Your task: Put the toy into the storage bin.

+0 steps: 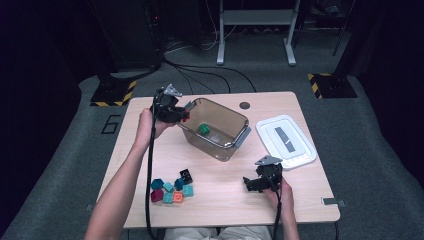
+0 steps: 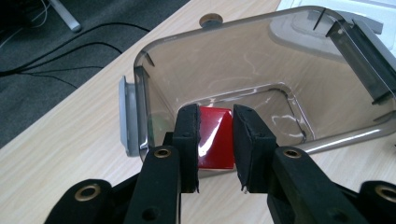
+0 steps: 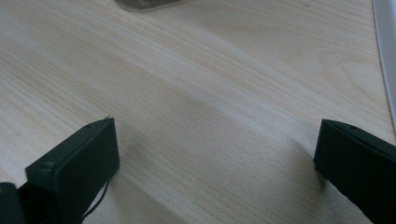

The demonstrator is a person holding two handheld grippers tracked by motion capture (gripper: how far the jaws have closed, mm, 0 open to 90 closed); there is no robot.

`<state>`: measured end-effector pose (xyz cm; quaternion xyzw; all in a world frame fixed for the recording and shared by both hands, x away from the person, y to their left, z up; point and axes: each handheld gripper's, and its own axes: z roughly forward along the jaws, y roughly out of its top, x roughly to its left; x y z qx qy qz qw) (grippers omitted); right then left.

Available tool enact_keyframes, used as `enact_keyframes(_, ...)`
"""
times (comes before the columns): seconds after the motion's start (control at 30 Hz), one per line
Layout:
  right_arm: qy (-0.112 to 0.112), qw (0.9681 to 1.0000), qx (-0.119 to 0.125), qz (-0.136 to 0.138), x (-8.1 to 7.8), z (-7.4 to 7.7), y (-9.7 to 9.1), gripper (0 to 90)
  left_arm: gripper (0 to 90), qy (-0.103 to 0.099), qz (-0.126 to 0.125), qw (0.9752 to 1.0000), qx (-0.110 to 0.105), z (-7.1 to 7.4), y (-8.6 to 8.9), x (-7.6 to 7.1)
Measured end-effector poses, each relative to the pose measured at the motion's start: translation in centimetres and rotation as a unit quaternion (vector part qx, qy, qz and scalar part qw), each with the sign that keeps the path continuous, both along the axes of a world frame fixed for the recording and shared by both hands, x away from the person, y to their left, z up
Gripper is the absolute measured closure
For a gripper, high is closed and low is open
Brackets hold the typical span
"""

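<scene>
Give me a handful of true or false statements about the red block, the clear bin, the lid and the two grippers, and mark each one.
1. The left gripper is clamped on a red block. True.
2. The clear bin holds nothing. False: a green block lies on its floor.
3. The white lid sits on the bin. False: it lies flat on the table, to the bin's right.
4. The right gripper has its jaws wide apart above bare tabletop. True.
5. The loose blocks are piled beside the lid. False: they sit near the table's front left, by the person's left forearm.
</scene>
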<state>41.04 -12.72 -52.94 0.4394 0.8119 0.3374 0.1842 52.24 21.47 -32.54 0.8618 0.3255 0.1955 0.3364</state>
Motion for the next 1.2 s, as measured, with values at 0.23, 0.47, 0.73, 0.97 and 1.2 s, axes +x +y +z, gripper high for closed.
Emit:
enact_keyframes(0.23,0.0,1.0,-0.001,0.0,0.0,0.0,0.0,0.0,72.0,0.002,-0.003,1.0,0.003,0.2,-1.0,1.0)
enact_keyframes(0.47,0.0,1.0,0.0,0.0,0.0,0.0,0.0,0.0,72.0,0.012,-0.004,0.9999,0.009,-0.1,-1.7,2.0)
enact_keyframes(0.73,-0.001,1.0,-0.001,0.0,0.0,0.0,0.0,0.0,72.0,0.021,0.003,0.9997,0.012,-0.6,-2.2,3.1)
enact_keyframes(0.97,-0.001,1.0,-0.001,0.0,0.0,0.0,0.0,0.0,72.0,0.039,0.01,0.9991,0.016,-1.6,-2.9,4.4)
enact_keyframes(1.2,-0.001,1.0,-0.001,0.0,0.0,0.0,0.0,0.0,72.0,0.052,0.013,0.9983,0.023,-2.6,-3.7,5.4)
